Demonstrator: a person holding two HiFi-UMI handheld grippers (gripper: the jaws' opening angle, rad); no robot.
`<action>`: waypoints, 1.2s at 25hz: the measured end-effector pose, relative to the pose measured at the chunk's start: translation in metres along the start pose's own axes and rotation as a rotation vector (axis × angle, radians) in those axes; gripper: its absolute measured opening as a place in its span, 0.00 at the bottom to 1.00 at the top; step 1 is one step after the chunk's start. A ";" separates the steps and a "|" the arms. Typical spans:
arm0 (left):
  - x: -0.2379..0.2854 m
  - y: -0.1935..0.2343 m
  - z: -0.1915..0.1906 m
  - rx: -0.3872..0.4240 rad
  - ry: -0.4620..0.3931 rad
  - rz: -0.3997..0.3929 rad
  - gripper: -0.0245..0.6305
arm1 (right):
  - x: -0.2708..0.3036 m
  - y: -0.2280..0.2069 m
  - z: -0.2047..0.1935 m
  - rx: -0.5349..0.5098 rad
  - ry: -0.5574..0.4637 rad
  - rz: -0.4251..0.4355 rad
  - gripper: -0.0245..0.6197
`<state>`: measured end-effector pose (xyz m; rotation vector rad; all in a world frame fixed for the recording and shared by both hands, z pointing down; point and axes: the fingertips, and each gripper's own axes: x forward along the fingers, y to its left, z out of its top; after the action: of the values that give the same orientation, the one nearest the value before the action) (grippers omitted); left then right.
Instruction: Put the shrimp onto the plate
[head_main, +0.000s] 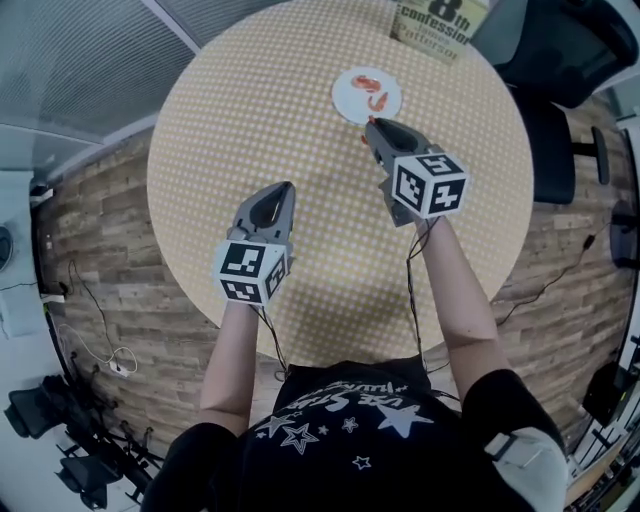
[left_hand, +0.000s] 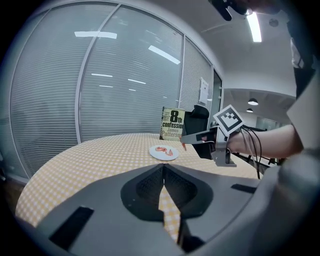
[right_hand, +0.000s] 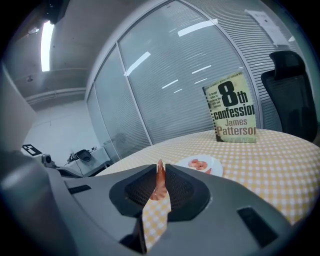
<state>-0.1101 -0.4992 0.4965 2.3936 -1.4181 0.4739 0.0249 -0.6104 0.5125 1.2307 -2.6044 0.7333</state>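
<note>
Where the right gripper's (right_hand: 160, 172) jaws press together, a pink shrimp (right_hand: 160, 182) stands upright between them, clamped, its tail poking above the jaw tops. Only the right gripper view shows this clearly; in the head view the shrimp is just a red speck (head_main: 365, 139) at the gripper's tip (head_main: 372, 130), and in the left gripper view a small red sliver (left_hand: 183, 145) hanging under the jaws. The held shrimp is above the table, just near of the white plate (head_main: 345, 100), not on it. Two more shrimp (head_main: 366, 84) (head_main: 379, 101) lie on that plate; the gripper views blur them into one pink patch. The left gripper (left_hand: 163, 172) has its jaws closed on nothing, hovering over the near left part of the round, yellow-checked table (head_main: 260, 130), well apart from the plate. At the table's far edge a paperback book (right_hand: 234, 108) stands upright, facing the grippers. A black office chair (right_hand: 290, 90) sits to the far right.
</note>
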 end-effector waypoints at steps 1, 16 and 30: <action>0.002 0.002 -0.002 -0.005 0.006 0.001 0.05 | 0.008 -0.003 -0.002 -0.003 0.012 -0.006 0.14; 0.022 0.014 -0.028 -0.046 0.055 0.005 0.05 | 0.082 -0.040 -0.011 -0.130 0.129 -0.127 0.14; 0.036 0.008 -0.037 -0.015 0.071 -0.017 0.05 | 0.114 -0.061 -0.025 -0.154 0.321 -0.217 0.14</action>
<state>-0.1053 -0.5146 0.5457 2.3507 -1.3647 0.5366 -0.0039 -0.7080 0.5961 1.2121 -2.1860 0.6182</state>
